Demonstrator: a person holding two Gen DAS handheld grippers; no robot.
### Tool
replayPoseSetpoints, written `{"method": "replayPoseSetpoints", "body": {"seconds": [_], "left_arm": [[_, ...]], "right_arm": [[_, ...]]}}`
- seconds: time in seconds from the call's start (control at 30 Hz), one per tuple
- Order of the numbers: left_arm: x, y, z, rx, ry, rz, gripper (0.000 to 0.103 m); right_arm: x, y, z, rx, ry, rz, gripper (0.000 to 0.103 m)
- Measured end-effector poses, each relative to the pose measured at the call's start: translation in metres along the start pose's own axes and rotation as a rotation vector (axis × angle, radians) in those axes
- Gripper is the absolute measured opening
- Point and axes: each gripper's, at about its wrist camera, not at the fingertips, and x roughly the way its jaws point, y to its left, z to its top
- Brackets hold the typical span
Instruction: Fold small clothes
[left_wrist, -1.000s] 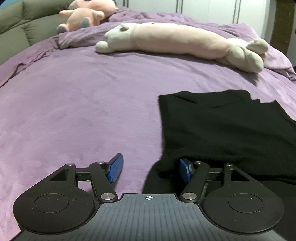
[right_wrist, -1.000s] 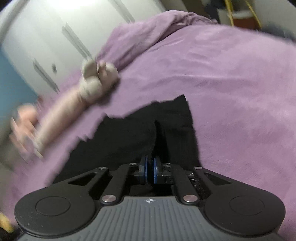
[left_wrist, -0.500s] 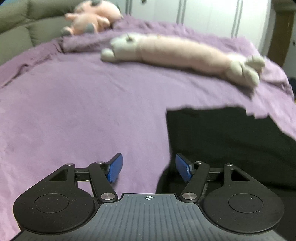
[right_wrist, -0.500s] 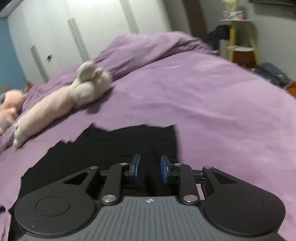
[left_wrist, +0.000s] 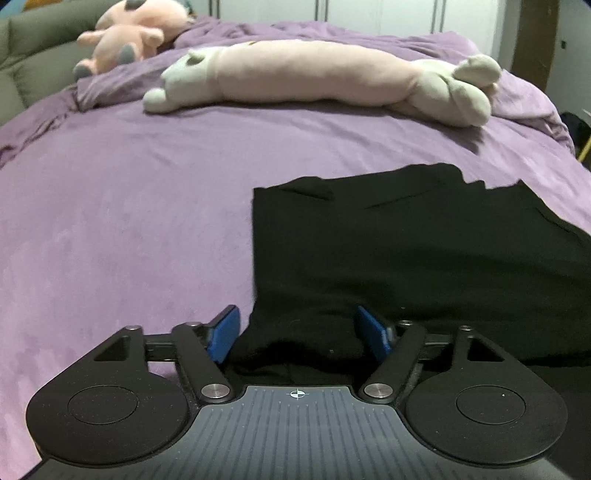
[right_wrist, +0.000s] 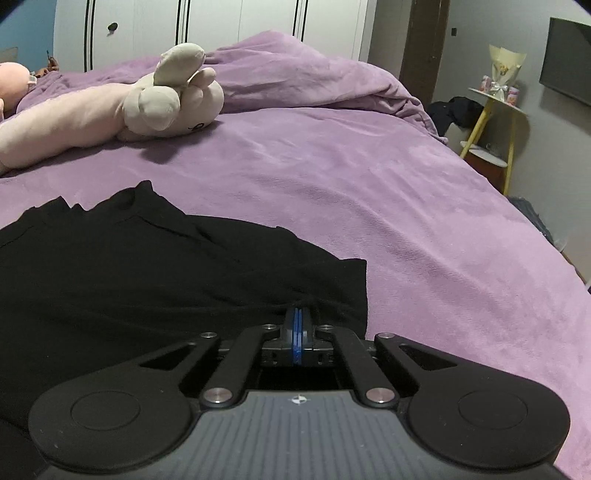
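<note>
Bedding comes first: a purple blanket (left_wrist: 140, 206) covers the whole bed, with a long pink plush toy (left_wrist: 317, 77) lying across its far side and a smaller pink plush (left_wrist: 129, 37) near the headboard. On the near half of the blanket lies the black garment (left_wrist: 424, 258), spread mostly flat, its long axis running away from the cameras toward the long plush; the jagged far edge points that way, the near edge sits under both tools.

Judging by this, the step in hand is taking hold of the near edge for a fold. The right gripper (right_wrist: 297, 325) has its blue pads pressed together at the garment's near right corner, and cloth appears to be pinched there, though black on black makes that hard to confirm. The left gripper (left_wrist: 298, 334) is opening, jaws spread over the near left corner, cloth bunched between them but not pressed.

The next move calls for the left jaws to close on that corner, so both corners can lift evenly.
</note>
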Motion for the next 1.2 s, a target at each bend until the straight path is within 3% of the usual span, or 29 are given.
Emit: {"method": "replayPoseSetpoints", "body": {"seconds": [0.2, 0.3, 0.33, 0.5, 0.6, 0.77, 0.87, 0.97, 1.03, 1.1, 1.2], "left_arm": [[-0.011, 0.008, -0.004, 0.015, -0.004, -0.021, 0.078], [-0.009, 0.006, -0.007, 0.005, 0.001, -0.014, 0.078], [-0.008, 0.005, -0.006, -0.007, 0.01, -0.01, 0.08], [-0.009, 0.012, 0.004, -0.057, 0.085, -0.018, 0.082], [-0.025, 0.022, 0.0, -0.068, 0.111, -0.053, 0.078], [-0.085, 0.048, -0.041, 0.006, 0.126, -0.154, 0.078], [-0.123, 0.075, -0.076, 0.002, 0.153, -0.158, 0.078], [-0.155, 0.102, -0.112, -0.036, 0.19, -0.132, 0.078], [-0.17, 0.116, -0.132, -0.074, 0.213, -0.122, 0.078], [-0.181, 0.123, -0.148, -0.137, 0.251, -0.159, 0.077], [-0.192, 0.125, -0.163, -0.151, 0.263, -0.224, 0.076]], "right_arm": [[-0.052, -0.006, -0.015, 0.054, -0.015, 0.105, 0.0], [-0.049, -0.005, -0.033, 0.003, 0.053, 0.082, 0.0], [-0.047, -0.007, -0.038, -0.003, 0.039, 0.093, 0.0], [-0.052, -0.008, -0.023, 0.048, 0.108, 0.086, 0.0], [-0.075, -0.015, -0.03, 0.111, 0.151, 0.174, 0.006], [-0.139, -0.037, -0.084, 0.121, 0.238, 0.276, 0.016], [-0.19, -0.061, -0.122, 0.089, 0.282, 0.299, 0.02], [-0.233, -0.089, -0.153, 0.105, 0.312, 0.262, 0.02], [-0.247, -0.101, -0.167, 0.141, 0.335, 0.249, 0.029], [-0.25, -0.107, -0.177, 0.173, 0.356, 0.261, 0.033], [-0.254, -0.107, -0.184, 0.167, 0.358, 0.255, 0.033]]}}
